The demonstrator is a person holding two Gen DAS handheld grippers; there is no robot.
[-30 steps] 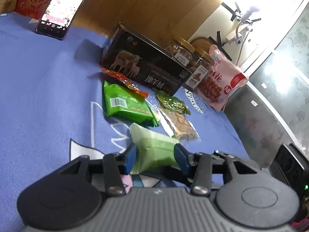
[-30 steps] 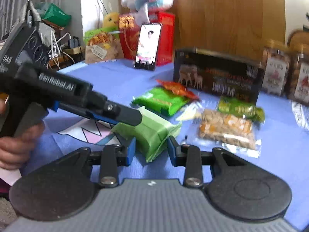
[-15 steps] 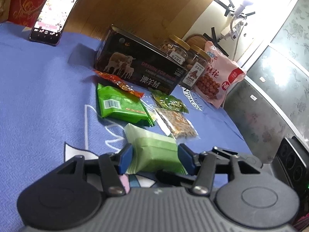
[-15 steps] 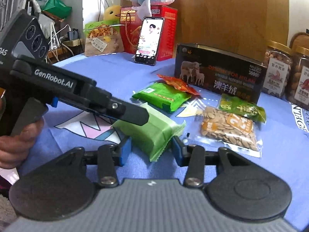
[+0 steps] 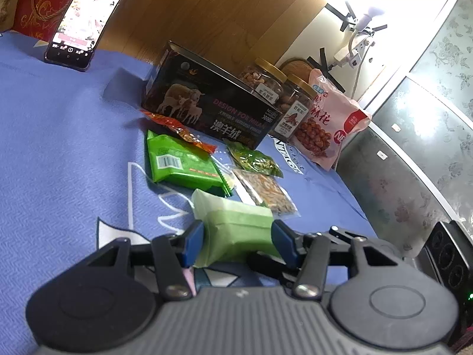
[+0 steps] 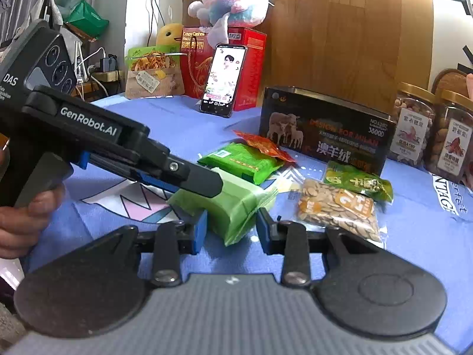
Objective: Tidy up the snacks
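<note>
- Left gripper (image 5: pixel 238 244): clamped on pale green packet (image 5: pixel 233 216), both blue pads against its sides; jaws just been opening a little, packet between them.
- Right gripper (image 6: pixel 230 229): straddling the crimped end of the same packet. Left pad touching it, right pad just clear, so no firm grip. Jaws just been closing slightly.
- Seen from the right wrist: left gripper's black finger lying across the packet's top, coming in from the left, with a hand (image 6: pixel 23 222) on its grip.
- Packet location: near edge of the blue cloth (image 5: pixel 59 162), over the white and pink print, closest item to both cameras. Cannot tell whether resting on the cloth or lifted off it.
- Just behind it: bright green packet (image 5: pixel 180 165), with an orange-red sachet (image 5: pixel 177 128) overlapping its far end.
- To the right of those: clear seed packet (image 5: pixel 266 189), and a small green nut packet (image 5: pixel 254 161) touching its far end.
- Behind all of that: dark sheep-print box (image 5: pixel 212 109) on its long side.
- Right of the box: two gold-lidded jars (image 5: pixel 266 80), upright, side by side, then a pink bag (image 5: pixel 328 124) leaning at the cloth's edge.
- Far back: phone (image 5: pixel 85 20) propped against a red box (image 6: pixel 251 59), screen lit.
</note>
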